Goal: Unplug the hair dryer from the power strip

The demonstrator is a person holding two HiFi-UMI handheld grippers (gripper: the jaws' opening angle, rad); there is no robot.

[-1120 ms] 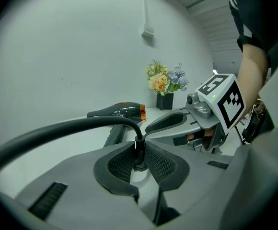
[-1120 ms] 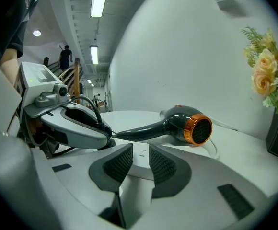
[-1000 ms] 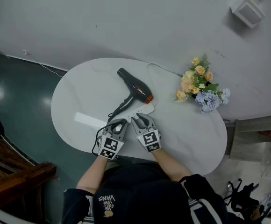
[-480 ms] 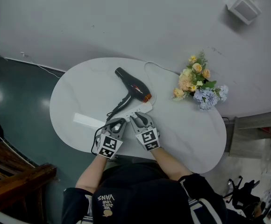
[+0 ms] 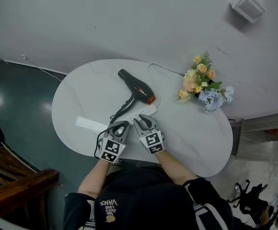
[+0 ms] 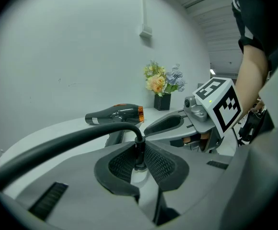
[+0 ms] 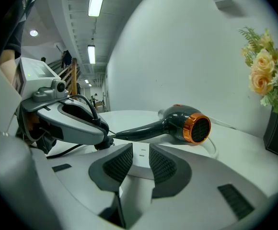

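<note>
Nearest the person, both tools sit side by side at the near edge of the tabletop (image 5: 81, 99), angled down and away. The left hand-held gripper (image 6: 139, 146) is clamped on the black plug (image 6: 138, 155): both ribbed pads press its sides, and the black cord (image 6: 67, 145) leaves the top of the plug and arcs off to the left. There is white plastic directly under the plug, so it reads as seated in the socket, not yet out. The right hand-held gripper (image 7: 140, 146) is just beside it, jaws fairly wide and clamped across the white power strip (image 7: 140, 159); the strip fills the gap between the pads. The left tool's tip is at the strip's left end in the right gripper view. A flat white bar (image 5: 92, 124) lies on the tabletop left of the left tool, apart from it. Just beyond the strip the hair dryer (image 7: 184, 123) lies on its side: dark body, orange ring at the nozzle, handle pointing back toward the grippers. A white cable (image 5: 154, 70) loops from the strip's far end toward the back edge. Further right, near the back edge, a black square vase (image 6: 162, 101) holds a bunch of flowers (image 5: 203, 83) in yellow, peach and blue. Behind it is a plain grey wall (image 5: 129, 18).
</note>
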